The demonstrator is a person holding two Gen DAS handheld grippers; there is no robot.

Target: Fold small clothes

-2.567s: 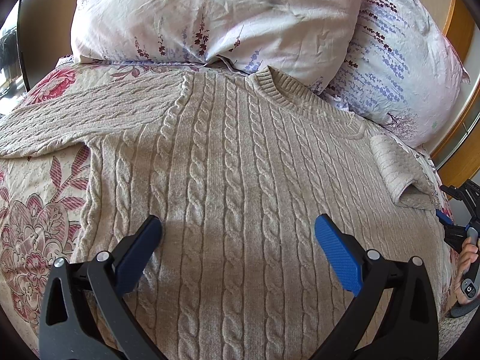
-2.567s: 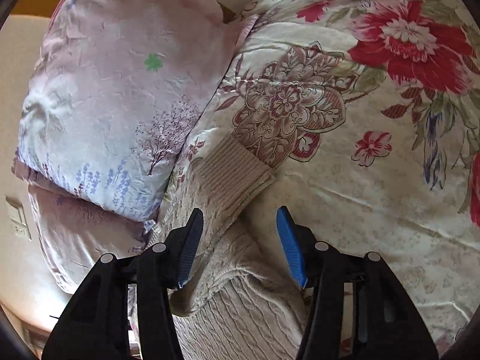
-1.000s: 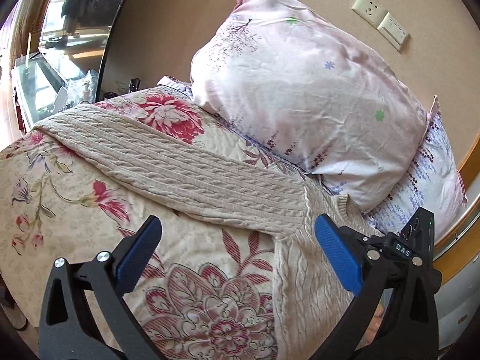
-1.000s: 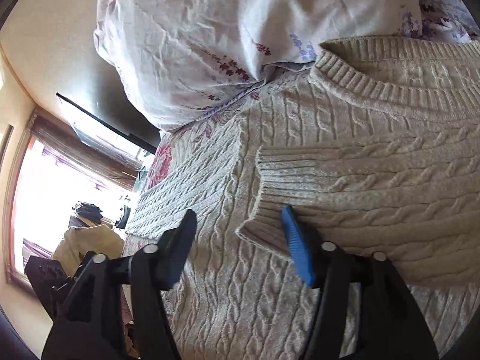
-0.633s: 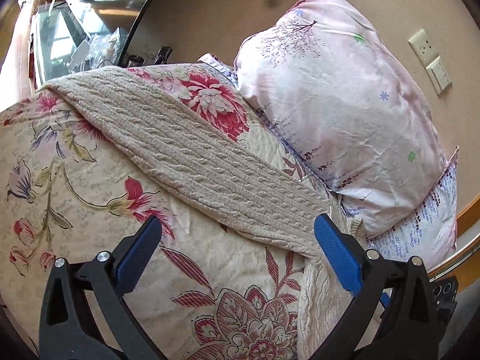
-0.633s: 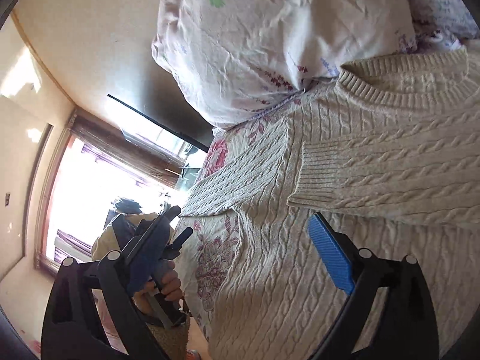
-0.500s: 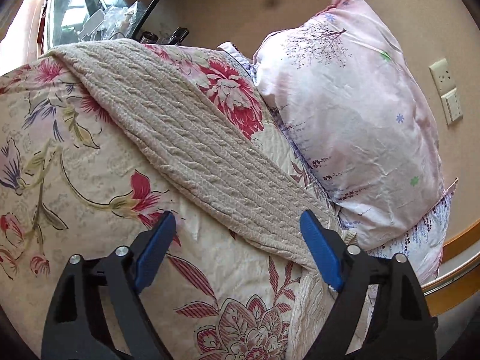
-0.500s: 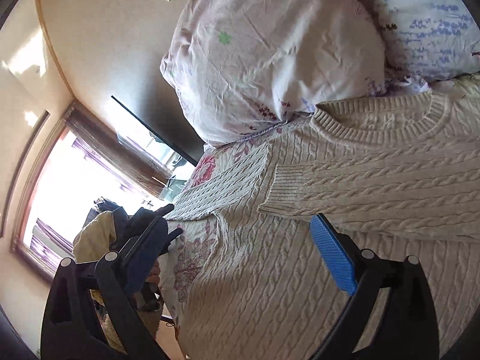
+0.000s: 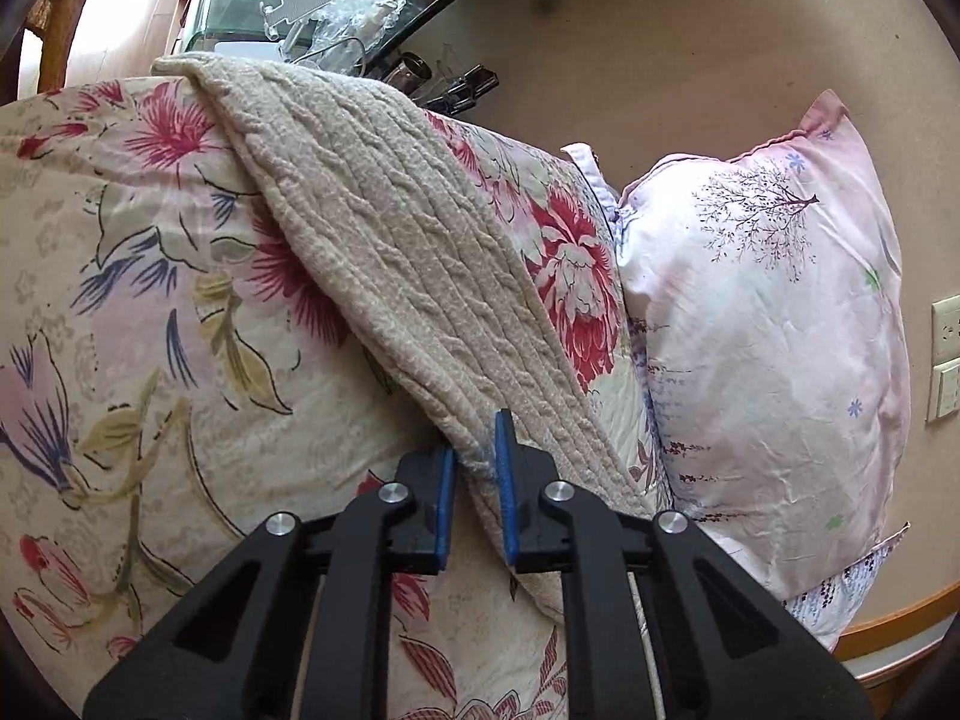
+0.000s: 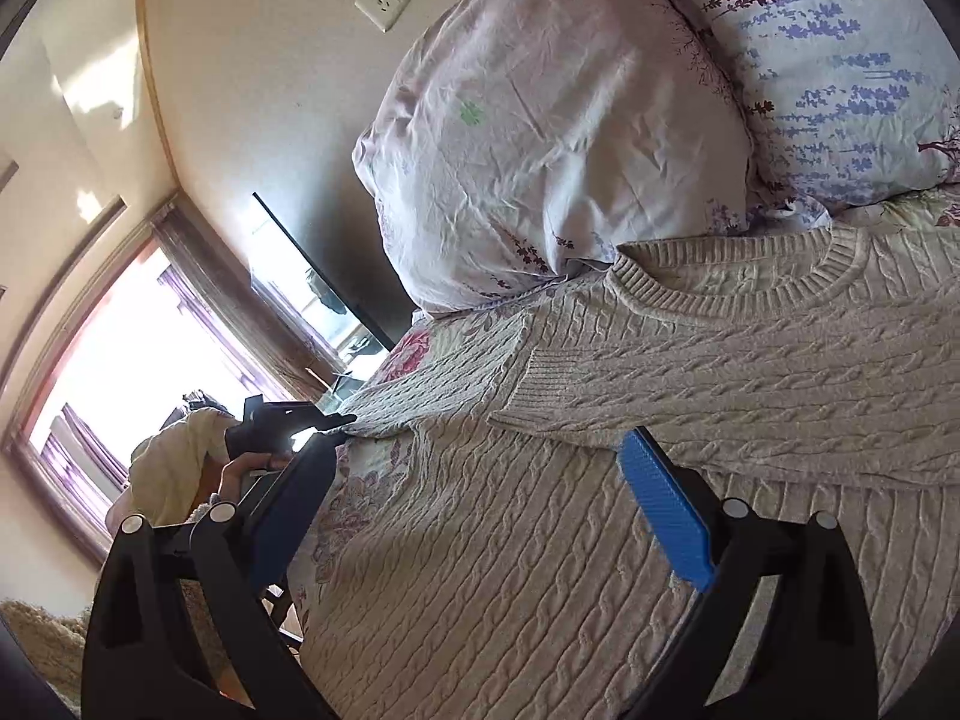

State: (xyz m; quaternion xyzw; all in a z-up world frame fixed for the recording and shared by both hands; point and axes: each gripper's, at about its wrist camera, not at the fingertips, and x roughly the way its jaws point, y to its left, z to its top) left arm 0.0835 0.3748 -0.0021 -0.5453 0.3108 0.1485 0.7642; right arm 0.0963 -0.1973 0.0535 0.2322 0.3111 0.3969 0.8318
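A beige cable-knit sweater [image 10: 540, 570] lies flat on the bed, neck toward the pillows. One sleeve [image 10: 750, 396] lies folded across its chest. The other sleeve [image 9: 384, 240] stretches out over the floral bedspread. My left gripper [image 9: 477, 456] is shut on that sleeve's lower edge, partway along it; it also shows in the right wrist view [image 10: 288, 420] at the sleeve. My right gripper [image 10: 474, 510] is open and empty, held above the sweater's body, near the folded sleeve's cuff.
The floral bedspread [image 9: 120, 330] covers the bed. Two pillows [image 9: 768, 348] [image 10: 840, 72] lean on the wall at the head. A glass-topped table with clutter [image 9: 312, 6] stands beyond the bed's edge. A bright window [image 10: 120, 360] is at the left.
My left gripper moved in and closed on the outstretched sleeve's edge. My right gripper, which had laid the other sleeve across the chest and opened, drew back and up.
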